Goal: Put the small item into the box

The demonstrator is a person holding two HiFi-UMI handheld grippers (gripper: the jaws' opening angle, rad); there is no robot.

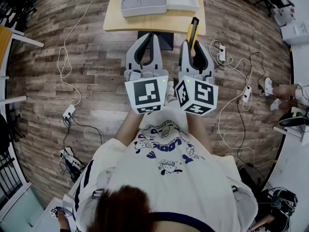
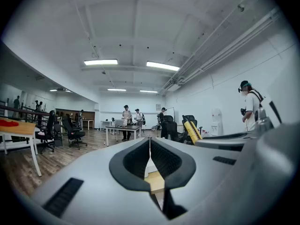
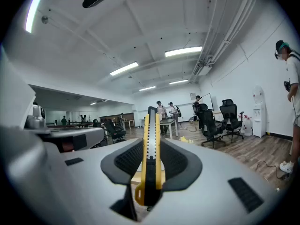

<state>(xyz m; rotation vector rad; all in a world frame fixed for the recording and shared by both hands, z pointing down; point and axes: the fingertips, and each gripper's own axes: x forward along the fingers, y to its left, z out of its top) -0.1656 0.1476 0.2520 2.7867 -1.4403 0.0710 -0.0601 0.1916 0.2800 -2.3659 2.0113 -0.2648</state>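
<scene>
The right gripper is clamping a yellow-and-black utility knife, which is pointing far toward the grey plastic box. The left gripper is closed on nothing.

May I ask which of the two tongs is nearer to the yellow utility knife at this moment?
Right. The right tongs are shut on the yellow utility knife; the left tongs, shut on nothing, are beside it to its left, not touching.
</scene>
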